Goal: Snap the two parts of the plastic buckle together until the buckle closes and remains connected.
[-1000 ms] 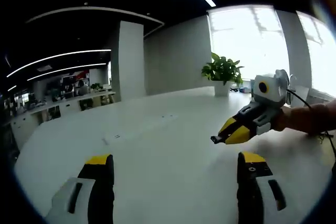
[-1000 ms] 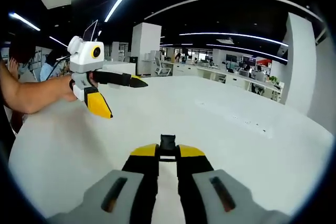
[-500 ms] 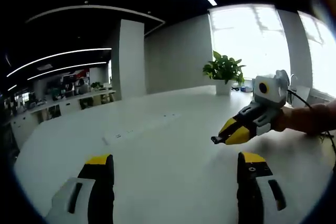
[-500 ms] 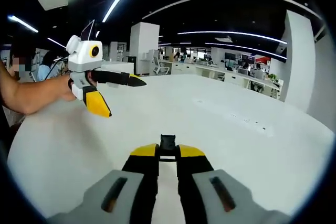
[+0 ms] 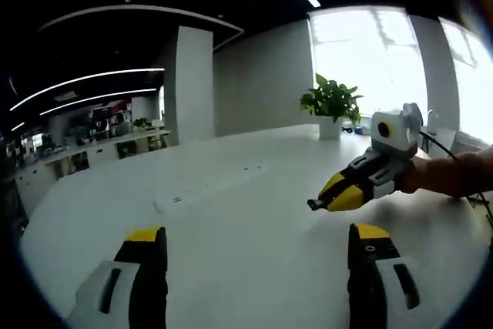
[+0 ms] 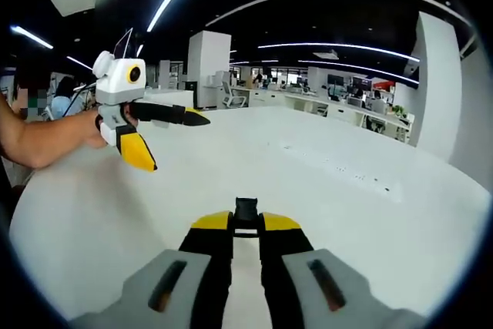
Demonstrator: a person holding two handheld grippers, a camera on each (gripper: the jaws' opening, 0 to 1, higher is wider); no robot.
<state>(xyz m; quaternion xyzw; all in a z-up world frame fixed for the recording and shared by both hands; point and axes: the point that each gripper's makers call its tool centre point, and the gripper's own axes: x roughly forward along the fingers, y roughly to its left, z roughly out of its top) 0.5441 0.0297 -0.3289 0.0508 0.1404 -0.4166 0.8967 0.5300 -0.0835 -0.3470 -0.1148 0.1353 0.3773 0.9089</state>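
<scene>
— Two grippers over one white bench (image 6: pixel 370 213). What's the right gripper (image 6: pixel 246 221) doing?

— In the right gripper view its yellow-tipped jaws are pressed nearly together, pinching a small black buckle piece (image 6: pixel 246 210) that pokes out between the tips. It hovers above the bench.

— And the left gripper (image 5: pixel 254 240)?

— In the left gripper view its two jaws rise from the bottom well apart, spread wide with nothing between them but bare bench top. The same gripper shows in the right gripper view at the upper left, held in a person's hand (image 6: pixel 96 130), one black jaw pointing right and the yellow one angled down.

— Can you see the right one from the other side?

— Yes, in the left gripper view it comes in from the right, a forearm (image 5: pixel 451 175) behind it, its tips close together with a small dark bit at the very end. Too small to tell the shape there.

— The second half of the buckle?

— I cannot tell where it lies.

— Anything else around?

— A potted plant (image 5: pixel 333 105) stands at the far edge of the bench near a bright window (image 5: pixel 370 59), a white pillar (image 5: pixel 192 86) to its left.
</scene>
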